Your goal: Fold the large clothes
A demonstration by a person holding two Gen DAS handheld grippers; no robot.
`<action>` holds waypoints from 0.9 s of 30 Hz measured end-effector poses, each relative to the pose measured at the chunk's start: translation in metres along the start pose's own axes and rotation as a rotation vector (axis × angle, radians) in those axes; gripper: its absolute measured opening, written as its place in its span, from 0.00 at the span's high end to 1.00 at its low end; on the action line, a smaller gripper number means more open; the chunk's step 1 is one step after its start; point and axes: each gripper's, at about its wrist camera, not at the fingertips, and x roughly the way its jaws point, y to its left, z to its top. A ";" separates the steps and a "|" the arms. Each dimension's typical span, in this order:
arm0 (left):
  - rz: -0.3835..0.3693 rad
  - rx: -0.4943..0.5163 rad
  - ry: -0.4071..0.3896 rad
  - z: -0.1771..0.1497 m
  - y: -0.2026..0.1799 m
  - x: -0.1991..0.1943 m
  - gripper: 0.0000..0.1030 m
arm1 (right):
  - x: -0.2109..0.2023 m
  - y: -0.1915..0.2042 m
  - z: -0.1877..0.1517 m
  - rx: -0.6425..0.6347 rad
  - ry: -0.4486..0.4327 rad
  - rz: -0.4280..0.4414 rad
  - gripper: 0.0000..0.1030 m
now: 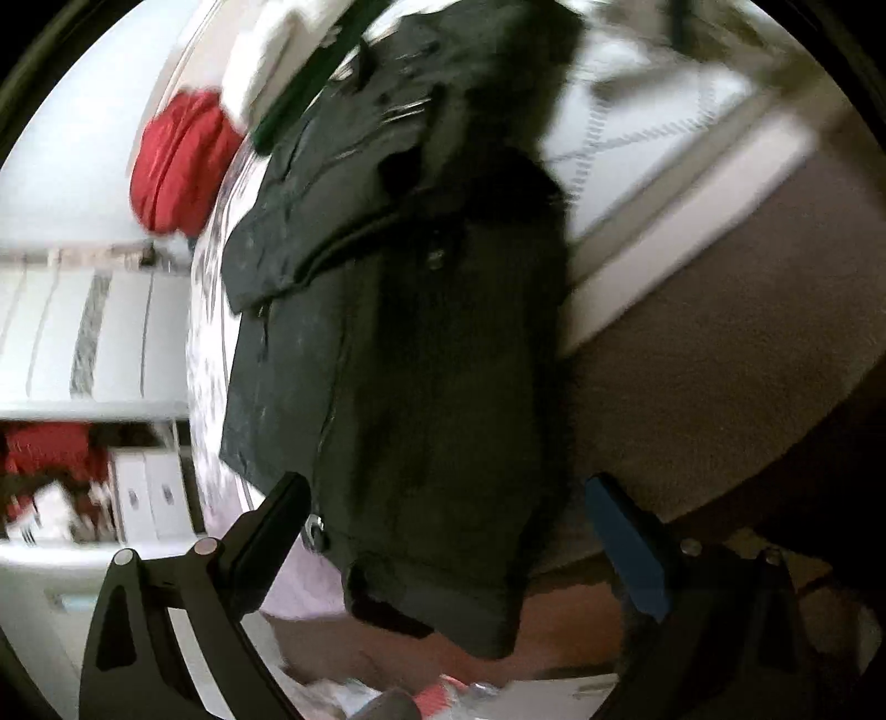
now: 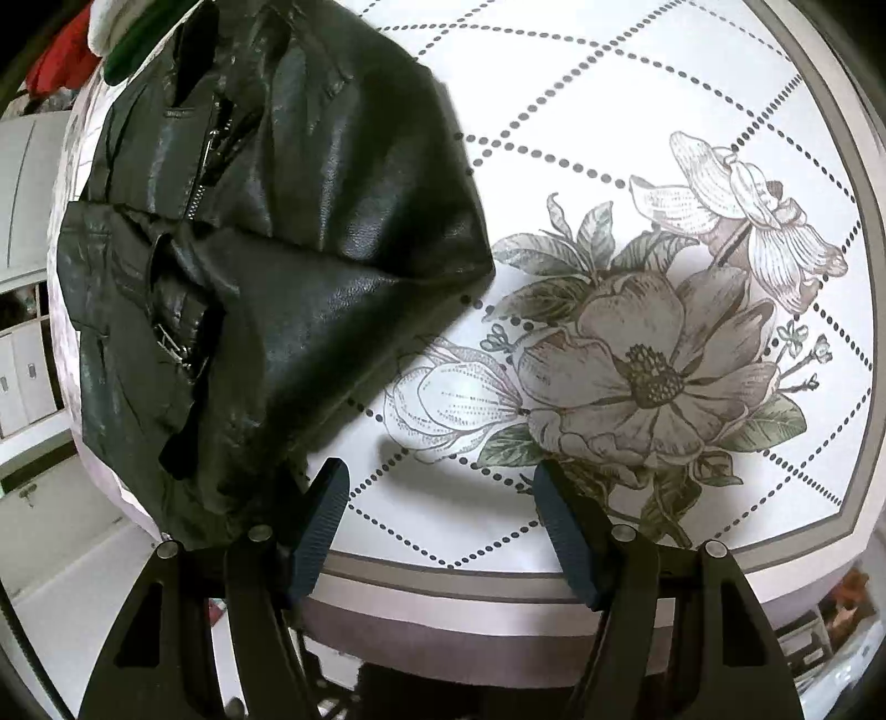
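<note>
A black leather jacket (image 2: 266,266) lies folded into a bundle on the left part of a white table (image 2: 609,99) with a flower print. Its zip and buckle show on the left side. My right gripper (image 2: 440,498) is open and empty, just off the jacket's near right edge, above the table's front rim. In the left wrist view the same jacket (image 1: 410,343) fills the middle, blurred, hanging over the table edge. My left gripper (image 1: 443,509) is open with the jacket's lower end between its fingers, and I cannot tell whether they touch it.
Red cloth (image 1: 177,160) and a green and white item (image 2: 127,50) lie past the jacket at the table's far end. White drawers and shelves (image 1: 94,332) stand to the left. Brown floor (image 1: 720,343) lies beside the table.
</note>
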 end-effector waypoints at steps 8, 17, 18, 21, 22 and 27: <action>0.001 -0.124 0.116 0.011 0.038 0.048 0.00 | -0.004 0.005 0.019 0.027 -0.086 0.080 0.31; -0.052 -0.248 0.081 0.007 0.077 0.038 0.93 | -0.015 -0.011 0.019 0.174 -0.162 0.428 0.29; -0.067 -0.265 0.069 0.007 0.081 0.037 0.94 | -0.017 -0.013 0.016 0.194 -0.174 0.465 0.29; -0.091 -0.274 0.062 0.007 0.087 0.036 0.95 | -0.019 -0.013 0.018 0.237 -0.187 0.500 0.29; -0.098 -0.279 0.057 0.006 0.090 0.034 0.95 | -0.015 -0.013 0.022 0.251 -0.179 0.514 0.29; -0.114 -0.271 0.025 0.005 0.102 0.025 0.96 | 0.023 -0.005 0.052 0.366 -0.125 0.560 0.48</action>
